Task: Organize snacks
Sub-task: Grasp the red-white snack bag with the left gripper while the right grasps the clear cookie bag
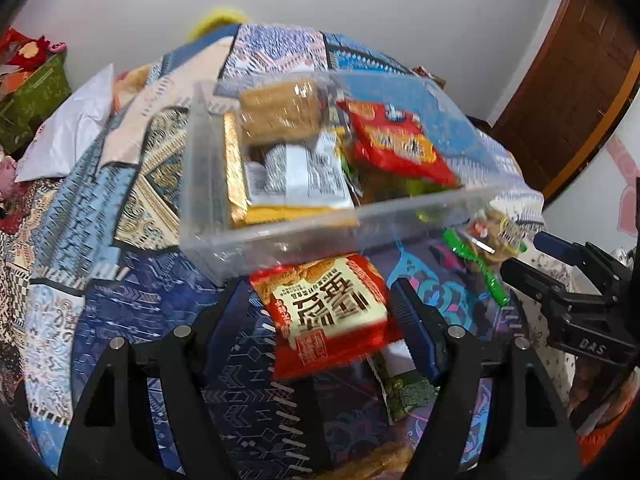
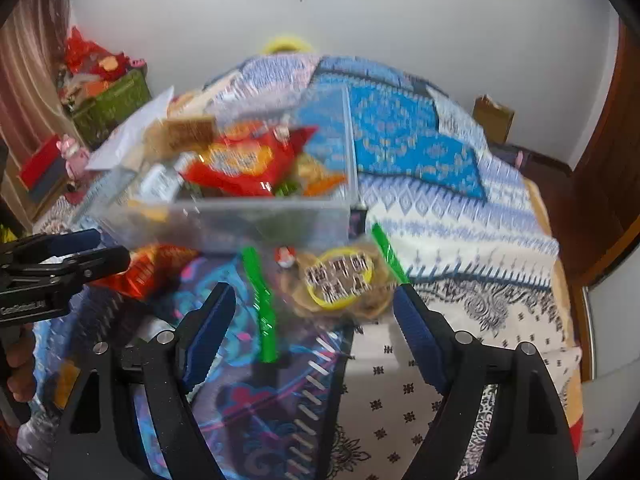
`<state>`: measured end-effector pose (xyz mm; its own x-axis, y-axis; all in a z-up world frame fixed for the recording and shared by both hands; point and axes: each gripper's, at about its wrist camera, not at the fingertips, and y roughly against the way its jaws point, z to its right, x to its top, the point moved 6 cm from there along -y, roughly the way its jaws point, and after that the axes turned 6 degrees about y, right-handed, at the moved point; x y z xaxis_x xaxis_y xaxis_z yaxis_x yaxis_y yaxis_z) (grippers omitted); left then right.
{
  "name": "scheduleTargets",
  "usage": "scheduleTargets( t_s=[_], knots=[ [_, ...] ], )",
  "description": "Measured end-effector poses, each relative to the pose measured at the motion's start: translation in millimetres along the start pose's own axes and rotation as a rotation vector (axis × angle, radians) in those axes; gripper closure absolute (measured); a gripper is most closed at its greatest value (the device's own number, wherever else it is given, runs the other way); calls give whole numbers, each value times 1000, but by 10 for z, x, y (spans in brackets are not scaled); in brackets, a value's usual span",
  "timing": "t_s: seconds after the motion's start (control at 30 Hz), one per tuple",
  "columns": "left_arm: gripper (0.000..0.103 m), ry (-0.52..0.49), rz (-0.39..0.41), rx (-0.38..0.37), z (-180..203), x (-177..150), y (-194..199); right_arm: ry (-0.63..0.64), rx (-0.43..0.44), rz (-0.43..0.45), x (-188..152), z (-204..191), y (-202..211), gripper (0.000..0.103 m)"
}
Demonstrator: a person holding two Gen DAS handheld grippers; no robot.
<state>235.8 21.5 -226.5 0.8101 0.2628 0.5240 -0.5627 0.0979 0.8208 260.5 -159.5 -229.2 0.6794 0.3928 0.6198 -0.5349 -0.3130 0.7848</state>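
Observation:
A clear plastic bin (image 1: 280,236) sits on the patterned bedspread and holds several snack packs; it also shows in the right wrist view (image 2: 256,216). A red and cream snack pack (image 1: 328,312) lies just in front of the bin, between the wide-apart fingers of my left gripper (image 1: 320,304), which is open. A clear pack with green edges and a yellow label (image 2: 332,280) lies between the wide-apart fingers of my right gripper (image 2: 316,308), also open. That pack shows in the left wrist view (image 1: 488,244) next to the right gripper (image 1: 532,260).
The bedspread (image 2: 440,208) covers a bed. A white bag (image 1: 76,124) lies left of the bin. A green crate (image 2: 112,104) with red items stands at the far left by the wall. A wooden door (image 1: 568,80) is at the right.

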Motion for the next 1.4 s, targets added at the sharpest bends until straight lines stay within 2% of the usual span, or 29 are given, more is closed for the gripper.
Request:
scheduleTargets(
  t_s=[0.13, 0.17, 0.33, 0.47, 0.6, 0.67, 0.73, 0.77, 0.8, 0.93, 1.1, 1.23, 1.27, 1.4],
  knots=[
    [29, 33, -52, -39, 20, -31, -170, -22, 11, -48, -64, 48, -153, 24],
    [26, 42, -61, -46, 20, -40, -204, -30, 23, -58, -76, 57, -193, 23],
    [25, 39, -124, -17, -15, -99, -389, -32, 35, -97, -117, 47, -339, 16],
    [25, 59, -134, -36, -37, -94, -415, -16, 13, -115, -115, 33, -416, 12],
    [27, 46, -120, -21, -38, -105, -424, -34, 3, -93, -111, 62, -421, 12],
    [30, 50, -114, -28, -34, -117, -415, -50, -1, -75, -100, 100, -393, 17],
    [33, 54, -109, -32, -51, -116, -412, -56, -7, -71, -86, 126, -384, 29],
    [38, 51, -104, -30, -56, -128, -390, -59, 2, -67, -83, 130, -376, 33],
    [40, 46, -97, -27, -57, -136, -374, -64, 21, -66, -88, 120, -363, 43],
    [44, 22, -84, -26, -42, -216, -291, -54, 11, -54, -112, 84, -326, 54],
    [48, -3, -71, -18, -8, -286, -142, -44, 5, -34, -156, 25, -198, 61],
    [59, -18, -38, -10, 45, -289, 25, -59, 16, -10, -172, 14, -81, 63],
    [77, -19, -31, -14, 44, -290, 66, -60, 18, -5, -164, 10, -60, 64],
    [78, -14, -23, -32, 67, -290, 214, -58, 18, 21, -114, -1, 45, 64]
  ],
)
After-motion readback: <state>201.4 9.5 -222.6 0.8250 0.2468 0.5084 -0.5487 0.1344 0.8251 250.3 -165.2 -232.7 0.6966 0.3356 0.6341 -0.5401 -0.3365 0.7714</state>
